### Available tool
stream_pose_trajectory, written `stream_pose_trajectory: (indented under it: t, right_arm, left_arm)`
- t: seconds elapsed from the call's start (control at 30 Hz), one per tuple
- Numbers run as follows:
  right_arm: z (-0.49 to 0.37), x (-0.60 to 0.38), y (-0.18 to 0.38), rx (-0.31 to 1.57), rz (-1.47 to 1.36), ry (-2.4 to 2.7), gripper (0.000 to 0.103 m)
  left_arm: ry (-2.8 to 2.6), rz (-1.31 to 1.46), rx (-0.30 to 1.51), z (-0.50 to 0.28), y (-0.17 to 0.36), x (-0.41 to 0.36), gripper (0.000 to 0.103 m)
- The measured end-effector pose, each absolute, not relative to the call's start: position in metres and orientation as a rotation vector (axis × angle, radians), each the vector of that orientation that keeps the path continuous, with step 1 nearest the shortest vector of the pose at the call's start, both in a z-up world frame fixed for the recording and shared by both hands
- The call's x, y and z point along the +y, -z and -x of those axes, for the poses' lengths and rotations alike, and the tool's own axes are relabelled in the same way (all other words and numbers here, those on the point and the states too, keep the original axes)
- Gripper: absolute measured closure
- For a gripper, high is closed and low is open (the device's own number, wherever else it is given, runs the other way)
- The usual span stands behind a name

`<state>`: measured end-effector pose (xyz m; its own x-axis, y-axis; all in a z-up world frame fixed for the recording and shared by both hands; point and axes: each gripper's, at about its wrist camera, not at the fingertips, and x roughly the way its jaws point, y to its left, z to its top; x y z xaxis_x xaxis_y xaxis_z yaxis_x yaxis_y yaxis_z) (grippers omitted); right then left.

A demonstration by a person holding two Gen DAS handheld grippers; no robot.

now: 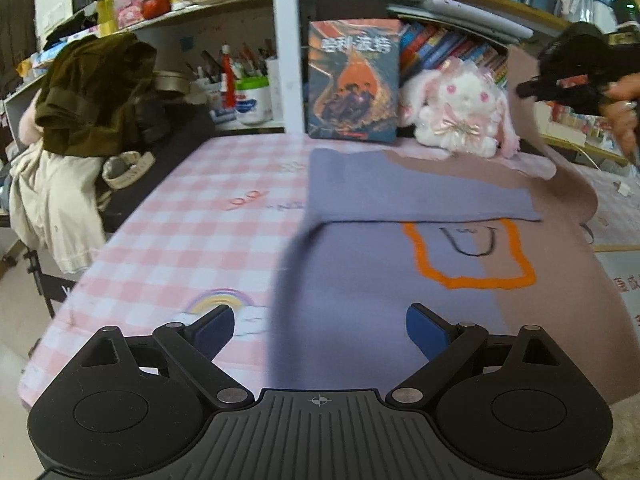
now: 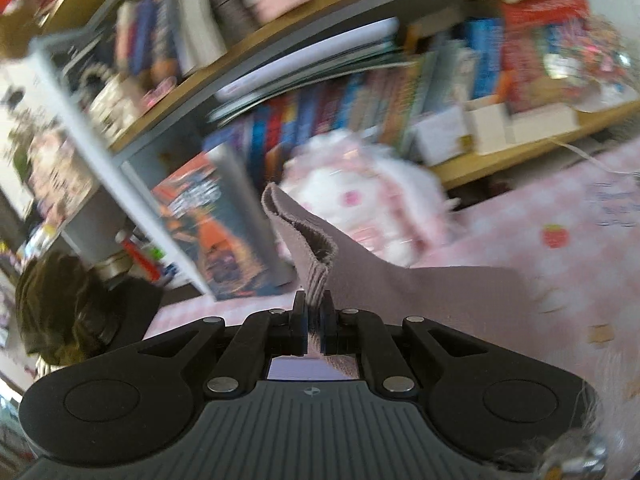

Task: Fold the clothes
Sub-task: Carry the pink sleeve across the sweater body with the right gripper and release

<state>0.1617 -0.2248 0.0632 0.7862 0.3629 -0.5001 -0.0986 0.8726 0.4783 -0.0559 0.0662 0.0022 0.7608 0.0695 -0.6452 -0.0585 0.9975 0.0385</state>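
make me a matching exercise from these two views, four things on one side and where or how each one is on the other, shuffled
Things:
1. left hand-held gripper
2. right hand-held gripper
3. bunny plush
4. olive garment

States or places:
A. heaped at the left, off the checked tablecloth
B. shut on the mauve hem of the sweater
C. open, holding nothing
D. sitting at the table's far edge, beside an upright book

Pairs: 1-C, 2-B, 3-D, 4-A

Black left gripper [image 1: 320,330] with blue pads, silver screws, ribbed grey base with crosshair mark, matching right gripper [image 2: 314,310], ring on hand [image 1: 624,116]
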Motion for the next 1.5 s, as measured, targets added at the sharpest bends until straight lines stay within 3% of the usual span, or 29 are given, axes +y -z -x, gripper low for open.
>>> stream_pose_trajectory:
  t: [0.27, 0.67, 0.77, 0.8, 0.83, 1.03, 1.2, 1.5]
  right_arm:
    - [-0.172, -0.135, -0.046, 0.668, -0.369, -0.287, 0.098]
    - [-0.183, -0.072, 0.002, 0.866, -0.248, -0.294, 0.097]
    - [-0.179, -0.062, 0.002, 0.883, -0.21, -0.353, 0.084]
    - [-0.176, -0.059, 0.0, 0.88, -0.2, -0.378, 0.069]
    - [-0.174, -0.056, -0.002, 0.876, -0.19, -0.403, 0.06]
    - [-0.143, -0.066, -0.017, 0.825, -0.156, -0.419, 0.054]
    - [-0.105, -0.1, -0.016, 0.813, -0.141, -0.325, 0.042]
    - [-0.017, -0.187, 0.014, 0.83, -0.131, -0.017, 0.038]
  left_arm:
    - [-0.098, 0.018, 0.696, 0.063, -0.005, 0.116, 0.008]
    - [-0.027, 0.013, 0.708, 0.063, 0.001, 0.126, 0.008]
    - [0.008, 0.002, 0.709, 0.059, 0.002, 0.122, 0.008]
    - [0.02, -0.003, 0.708, 0.058, 0.002, 0.12, 0.008]
    - [0.032, -0.006, 0.706, 0.057, 0.002, 0.119, 0.008]
    - [0.071, -0.001, 0.699, 0.045, 0.002, 0.116, 0.008]
    - [0.119, -0.001, 0.698, 0.036, 0.004, 0.112, 0.008]
    - [0.187, -0.005, 0.745, 0.027, 0.011, 0.093, 0.008]
